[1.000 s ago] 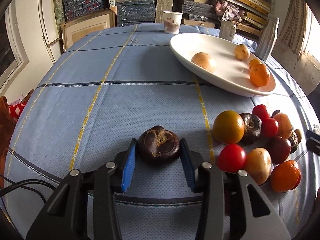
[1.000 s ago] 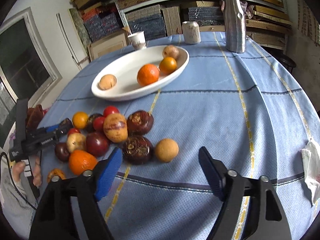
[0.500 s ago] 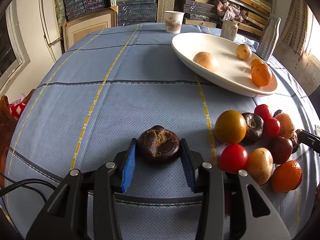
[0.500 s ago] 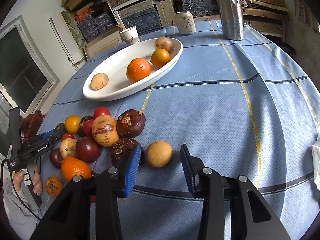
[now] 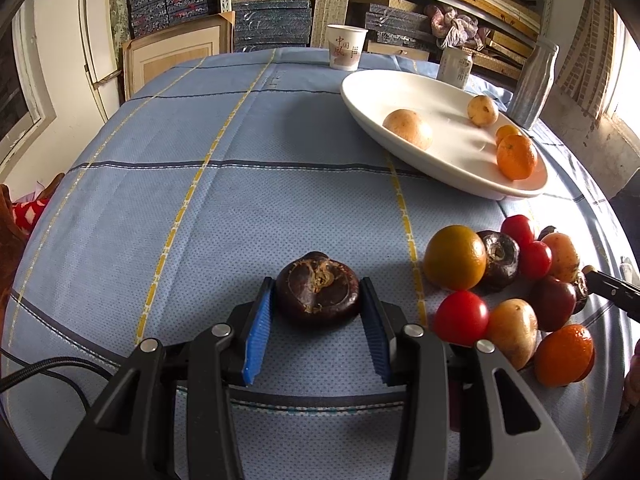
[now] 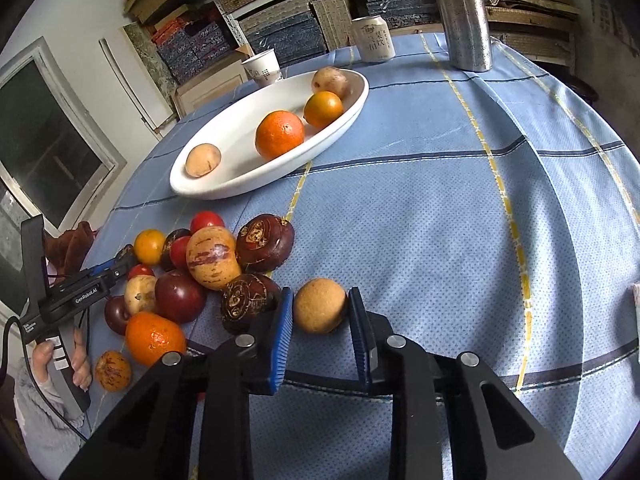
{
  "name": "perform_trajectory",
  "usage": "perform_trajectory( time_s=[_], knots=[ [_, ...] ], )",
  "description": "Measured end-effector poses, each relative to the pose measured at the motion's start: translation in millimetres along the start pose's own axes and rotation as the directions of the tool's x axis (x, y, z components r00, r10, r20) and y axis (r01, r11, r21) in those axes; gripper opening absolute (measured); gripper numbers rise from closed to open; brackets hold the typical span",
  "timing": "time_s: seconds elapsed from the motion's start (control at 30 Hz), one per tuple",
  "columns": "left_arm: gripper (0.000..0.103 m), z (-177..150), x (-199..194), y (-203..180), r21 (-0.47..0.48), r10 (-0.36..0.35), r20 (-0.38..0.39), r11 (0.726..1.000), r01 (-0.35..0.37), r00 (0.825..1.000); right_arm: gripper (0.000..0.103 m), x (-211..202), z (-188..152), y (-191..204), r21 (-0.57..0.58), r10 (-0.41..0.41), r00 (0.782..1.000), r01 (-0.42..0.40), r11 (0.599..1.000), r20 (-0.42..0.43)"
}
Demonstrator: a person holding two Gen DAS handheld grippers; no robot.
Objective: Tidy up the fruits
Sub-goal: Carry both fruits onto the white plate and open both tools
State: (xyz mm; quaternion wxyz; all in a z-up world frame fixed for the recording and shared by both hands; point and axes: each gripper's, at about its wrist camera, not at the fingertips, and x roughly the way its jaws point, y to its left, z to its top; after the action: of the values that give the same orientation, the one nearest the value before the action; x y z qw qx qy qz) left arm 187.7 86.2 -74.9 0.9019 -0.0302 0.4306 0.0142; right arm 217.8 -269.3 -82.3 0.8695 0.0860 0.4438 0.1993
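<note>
While the left gripper (image 5: 318, 308) stays clamped on the dark water chestnut (image 5: 318, 290), which rests on the counter (image 5: 240, 200) apart from the fruit pile (image 5: 516, 280), the right gripper (image 6: 320, 318) has narrowed from wide open until its pads touch the round tan fruit (image 6: 320, 310). Both look ready for lifting toward the white dish (image 6: 240, 176).
</note>
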Motion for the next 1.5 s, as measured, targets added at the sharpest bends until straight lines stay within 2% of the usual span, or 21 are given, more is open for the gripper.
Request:
perform_trajectory(
  time_s=[0.27, 0.33, 0.47, 0.57, 0.67, 0.87, 1.07, 1.2, 1.23, 1.33, 1.5],
  knots=[
    [0.041, 9, -32, -5, -0.005, 0.039, 0.107, 0.999, -0.039, 0.993, 0.028, -23, 10, -6, 0.038, 0.023, 0.995, -0.027, 0.999, 0.094],
    [0.041, 26, -47, -10, 0.0, 0.007, 0.129, 1.0, -0.008, 0.992, 0.028, -34, 25, -5, 0.042, 0.032, 0.992, -0.037, 0.998, 0.123],
    [0.041, 70, -68, -26, 0.031, 0.013, 0.193, 0.999, -0.019, 0.981, 0.028, -62, 70, 8, 0.007, 0.041, 0.979, -0.043, 0.999, 0.199],
    [0.041, 100, -66, -38, 0.033, -0.002, 0.214, 0.999, -0.005, 0.977, 0.028, -66, 101, 20, -0.009, 0.043, 0.971, -0.042, 0.999, 0.233],
    [0.041, 118, -48, -51, 0.042, -0.01, 0.203, 0.999, 0.001, 0.979, 0.028, -50, 126, 29, -0.007, 0.064, 0.972, -0.064, 0.998, 0.228],
    [0.041, 139, 9, -57, 0.022, -0.005, 0.141, 1.0, 0.001, 0.99, 0.028, 22, 152, 48, 0.002, 0.081, 0.985, -0.082, 0.997, 0.149],
    [0.041, 149, 53, -54, 0.018, -0.001, 0.09, 1.0, 0.0, 0.996, 0.028, 74, 155, 68, -0.053, 0.013, 0.995, -0.008, 0.999, 0.097],
    [0.041, 146, 74, -53, 0.023, -0.019, 0.06, 1.0, 0.018, 0.998, 0.028, 93, 156, 68, -0.091, -0.029, 0.997, 0.035, 0.995, 0.066],
    [0.042, 145, 75, -53, 0.033, -0.008, 0.073, 0.999, 0.006, 0.997, 0.028, 96, 155, 69, -0.099, -0.036, 0.997, 0.042, 0.994, 0.063],
    [0.047, 145, 76, -56, 0.053, -0.01, 0.077, 0.999, 0.006, 0.997, 0.035, 102, 154, 70, -0.118, -0.032, 0.998, 0.038, 0.992, 0.052],
    [0.048, 147, 67, -51, 0.033, -0.021, 0.1, 0.999, 0.018, 0.995, 0.035, 93, 154, 69, -0.123, -0.018, 0.997, 0.028, 0.992, 0.078]
  ],
)
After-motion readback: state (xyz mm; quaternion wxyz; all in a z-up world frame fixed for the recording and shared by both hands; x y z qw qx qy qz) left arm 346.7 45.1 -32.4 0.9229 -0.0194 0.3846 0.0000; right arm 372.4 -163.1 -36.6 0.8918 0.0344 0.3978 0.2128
